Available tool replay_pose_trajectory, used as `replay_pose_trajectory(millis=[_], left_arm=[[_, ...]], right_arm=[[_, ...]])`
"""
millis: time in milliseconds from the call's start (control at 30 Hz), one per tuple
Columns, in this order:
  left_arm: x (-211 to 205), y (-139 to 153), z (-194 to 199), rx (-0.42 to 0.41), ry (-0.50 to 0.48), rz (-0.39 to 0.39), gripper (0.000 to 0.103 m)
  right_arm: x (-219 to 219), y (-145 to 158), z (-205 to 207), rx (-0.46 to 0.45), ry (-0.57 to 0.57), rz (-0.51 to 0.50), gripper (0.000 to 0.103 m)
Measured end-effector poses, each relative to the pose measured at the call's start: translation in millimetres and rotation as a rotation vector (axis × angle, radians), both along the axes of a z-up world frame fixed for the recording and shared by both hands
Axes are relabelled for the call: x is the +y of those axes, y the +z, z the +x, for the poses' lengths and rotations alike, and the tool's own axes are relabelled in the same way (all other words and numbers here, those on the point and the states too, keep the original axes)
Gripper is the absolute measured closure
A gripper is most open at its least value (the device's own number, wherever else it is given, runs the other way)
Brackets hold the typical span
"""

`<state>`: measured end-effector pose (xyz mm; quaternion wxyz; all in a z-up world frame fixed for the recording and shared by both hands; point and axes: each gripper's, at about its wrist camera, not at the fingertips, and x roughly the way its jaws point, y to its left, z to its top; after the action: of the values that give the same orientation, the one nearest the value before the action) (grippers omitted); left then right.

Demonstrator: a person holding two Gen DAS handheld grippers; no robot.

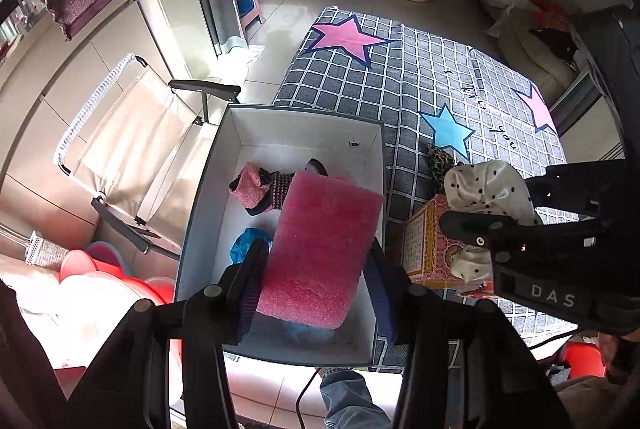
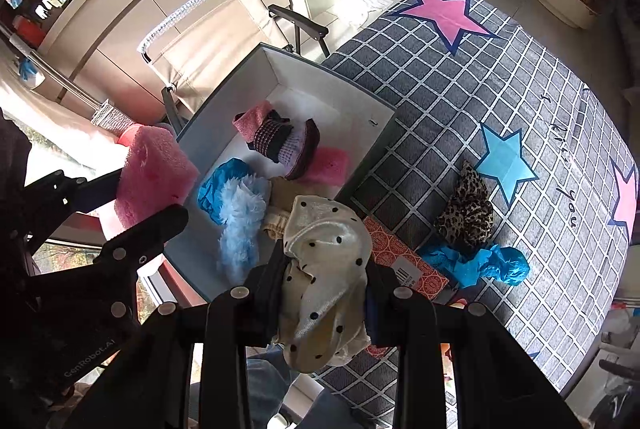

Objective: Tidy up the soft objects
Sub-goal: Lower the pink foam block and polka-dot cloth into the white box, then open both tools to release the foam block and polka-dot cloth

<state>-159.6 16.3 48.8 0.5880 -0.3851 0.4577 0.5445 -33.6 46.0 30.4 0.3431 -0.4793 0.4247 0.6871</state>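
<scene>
Left gripper (image 1: 316,261): fingers part-way closed, pads clamped on both long sides of a pink foam block (image 1: 320,249), held above the white box (image 1: 304,117). Right gripper (image 2: 324,293): fingers narrowed onto a cream polka-dot cloth (image 2: 324,253), bunched between the pads, hanging over the box's near corner. Box sits at the edge of the grey checked star mat (image 2: 500,89). Inside the box: pink-and-dark knitted item (image 2: 280,137) toward the far end, second pink foam piece (image 2: 330,165) just beside it, blue crumpled sheet (image 2: 218,185) and pale blue fluffy piece (image 2: 240,217) at the near end, beige fabric (image 2: 280,201) next to those. Outside the box, on the mat: orange patterned carton (image 2: 404,261) touching the box wall, leopard-print cloth (image 2: 466,209) and blue crumpled wad (image 2: 488,265) well apart from the box.
</scene>
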Motion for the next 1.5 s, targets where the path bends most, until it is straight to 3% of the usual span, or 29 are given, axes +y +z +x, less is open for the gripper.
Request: replay_pose_trajectory(millis=[333,600,933,1500], left_arm=[[32.5,-32.2,-31.4,-0.013,0.165,-0.082,0.051],[32.1,-59.1,-49.0,0.018,0.245,-0.146,0.051],[26.4,-78.9,-59.2,0.025,0.293,-0.193,0.051],[20.6,-88.8,-61.1,0.036,0.294,-0.218,0.050]], right_arm=[[40.8,-6.3,-16.3,0.010,0.020,-0.008,0.070],[51.9,-26.0,-42.1,0.021,0.063,-0.059,0.070],[55.4,-40.1,-58.9,-0.001,0.100,-0.081,0.070],[54.6,-48.3,-66.0,-0.009,0.102,-0.093,0.070]])
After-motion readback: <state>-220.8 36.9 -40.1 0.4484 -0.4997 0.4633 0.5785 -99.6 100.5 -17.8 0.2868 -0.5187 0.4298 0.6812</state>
